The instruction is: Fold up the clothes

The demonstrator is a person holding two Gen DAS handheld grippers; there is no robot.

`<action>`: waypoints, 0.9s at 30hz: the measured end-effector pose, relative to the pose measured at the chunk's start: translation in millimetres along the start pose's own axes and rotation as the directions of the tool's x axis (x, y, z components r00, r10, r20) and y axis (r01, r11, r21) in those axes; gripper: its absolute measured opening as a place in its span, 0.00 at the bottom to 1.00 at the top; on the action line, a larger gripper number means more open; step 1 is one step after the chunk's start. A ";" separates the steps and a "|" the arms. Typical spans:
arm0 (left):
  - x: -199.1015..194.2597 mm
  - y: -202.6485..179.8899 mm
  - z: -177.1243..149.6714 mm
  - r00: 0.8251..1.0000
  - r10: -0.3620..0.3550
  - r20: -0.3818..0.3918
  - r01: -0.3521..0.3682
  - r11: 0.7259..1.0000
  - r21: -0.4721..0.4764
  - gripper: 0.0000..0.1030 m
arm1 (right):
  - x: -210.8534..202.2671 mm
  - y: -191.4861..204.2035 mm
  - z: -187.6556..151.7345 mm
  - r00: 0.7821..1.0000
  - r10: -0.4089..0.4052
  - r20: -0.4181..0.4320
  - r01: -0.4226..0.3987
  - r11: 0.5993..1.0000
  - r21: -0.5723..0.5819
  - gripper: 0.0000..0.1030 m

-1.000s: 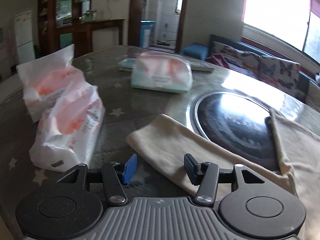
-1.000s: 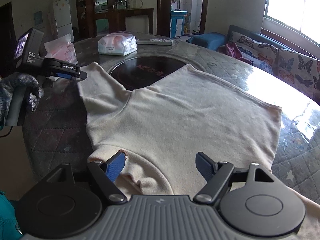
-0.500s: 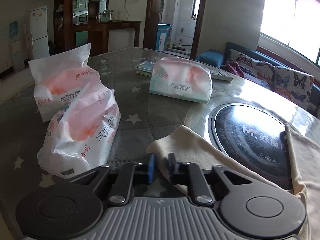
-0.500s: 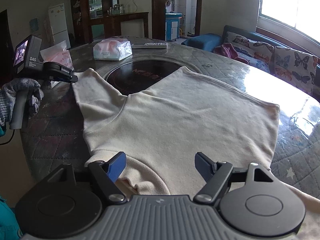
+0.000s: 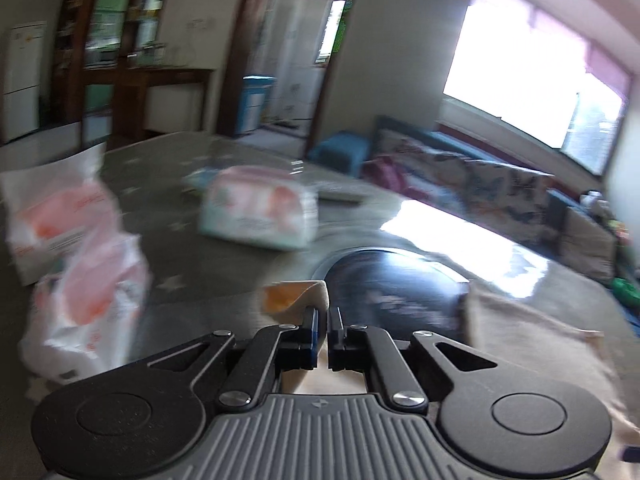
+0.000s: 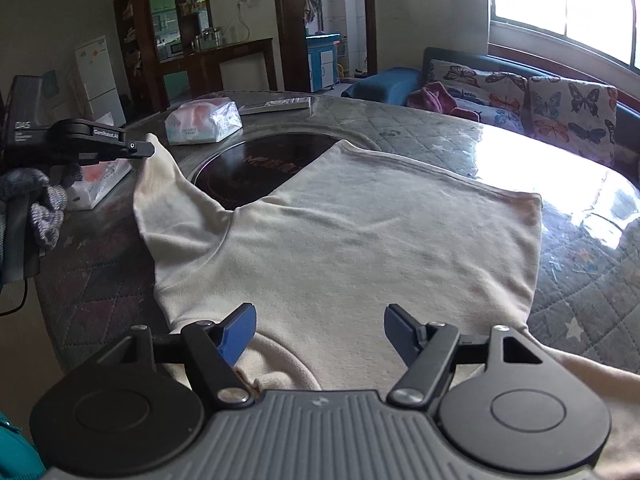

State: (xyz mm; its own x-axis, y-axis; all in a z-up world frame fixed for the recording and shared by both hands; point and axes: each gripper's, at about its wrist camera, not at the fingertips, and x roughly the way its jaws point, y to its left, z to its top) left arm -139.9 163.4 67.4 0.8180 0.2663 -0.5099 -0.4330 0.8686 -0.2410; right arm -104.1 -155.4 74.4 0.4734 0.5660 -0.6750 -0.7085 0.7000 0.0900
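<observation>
A cream long-sleeved shirt [image 6: 360, 240] lies spread on the round table. Its left sleeve [image 6: 160, 184] rises off the table, pinched at the cuff by my left gripper [image 6: 140, 148], which a gloved hand [image 6: 36, 208] holds. In the blurred left wrist view, my left gripper [image 5: 323, 320] is shut on the sleeve cuff [image 5: 296, 298], which sticks up past the pads. My right gripper [image 6: 320, 330] hovers open over the shirt's neckline [image 6: 280, 360] near the table's front edge, with nothing between its fingers.
A black round hob [image 6: 256, 168] is set into the table's middle, partly under the shirt. A tissue pack [image 6: 204, 120] and a remote [image 6: 280, 104] lie beyond it. White and pink bags [image 5: 84, 280] stand at the left. A sofa [image 6: 520, 100] runs under the window.
My left gripper closed on the sleeve cuff and has lifted it off the table, moving fast. My right gripper stayed open over the neckline.
</observation>
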 end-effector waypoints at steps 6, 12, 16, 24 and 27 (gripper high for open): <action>-13.7 -42.9 -2.1 0.984 -0.179 -0.013 0.179 0.981 0.069 0.04 | -2.5 -14.7 -1.9 1.000 0.001 0.010 -0.002 0.997 0.072 0.61; -24.0 -85.4 -17.1 0.940 -0.335 -0.059 0.340 0.929 0.146 0.04 | -4.9 -32.3 -0.4 0.999 0.029 0.027 -0.034 0.983 0.178 0.49; -25.9 -111.5 -36.7 0.908 -0.400 -0.126 0.419 0.882 0.214 0.04 | -6.3 -45.8 1.5 0.997 0.060 0.041 -0.069 0.963 0.261 0.47; -26.3 -143.9 -75.6 0.858 -0.453 -0.243 0.510 0.807 0.296 0.04 | 11.9 -59.5 6.1 0.984 0.175 0.033 -0.174 0.906 0.387 0.46; -26.3 -145.9 -83.3 0.851 -0.455 -0.262 0.521 0.794 0.314 0.04 | 23.9 -66.5 7.8 0.971 0.238 0.037 -0.228 0.857 0.462 0.46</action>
State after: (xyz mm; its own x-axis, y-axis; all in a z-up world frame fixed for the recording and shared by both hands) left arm -129.7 -5.1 47.2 0.7936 -0.2781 -0.5411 0.2014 0.9594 -0.1977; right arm -41.6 -185.1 58.0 0.3101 0.7320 -0.6066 -0.4728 0.6723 0.5696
